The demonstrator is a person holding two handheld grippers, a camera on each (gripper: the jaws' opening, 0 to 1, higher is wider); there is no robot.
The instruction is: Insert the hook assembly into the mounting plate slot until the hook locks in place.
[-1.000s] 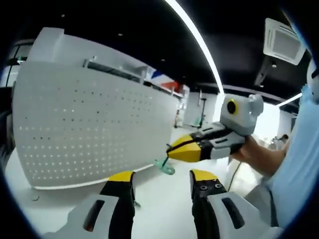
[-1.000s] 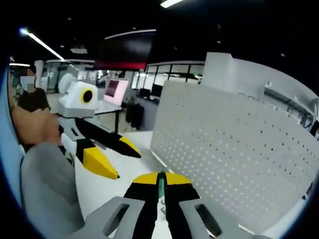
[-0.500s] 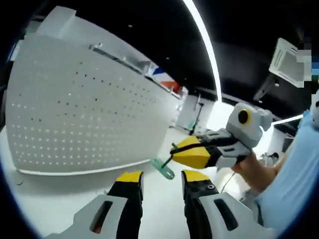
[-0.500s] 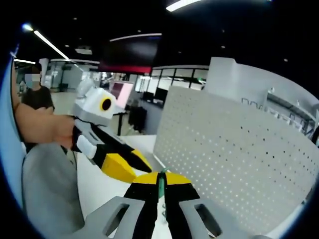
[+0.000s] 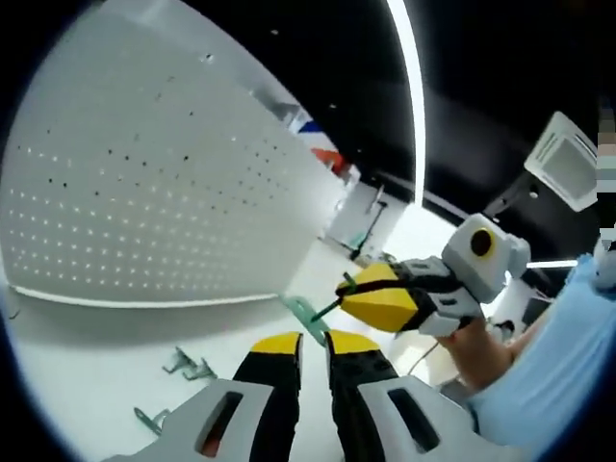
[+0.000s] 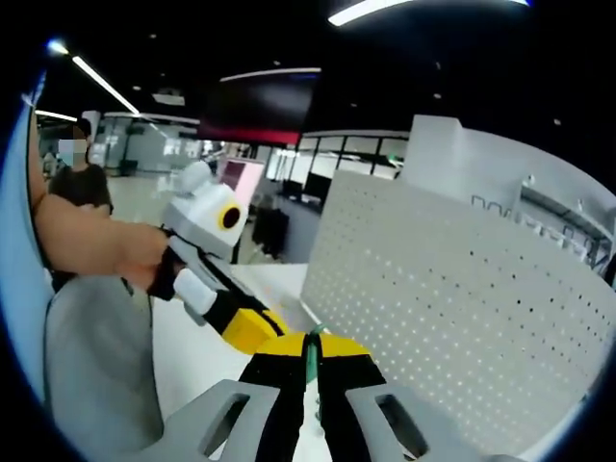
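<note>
White pegboard stands on white table. Since earlier: left gripper jaws narrowed, now nearly meeting beside green hook clamped in right gripper, held level.

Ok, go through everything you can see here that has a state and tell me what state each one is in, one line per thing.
Right tool: shut on the green hook, held in the air.
Left tool: jaws nearly together, nothing visibly between them.
Green hook: gripped, not yet in the pegboard.
White pegboard: standing upright, no hook mounted on the visible face.
Spare metal hooks: lying loose on the table.
</note>
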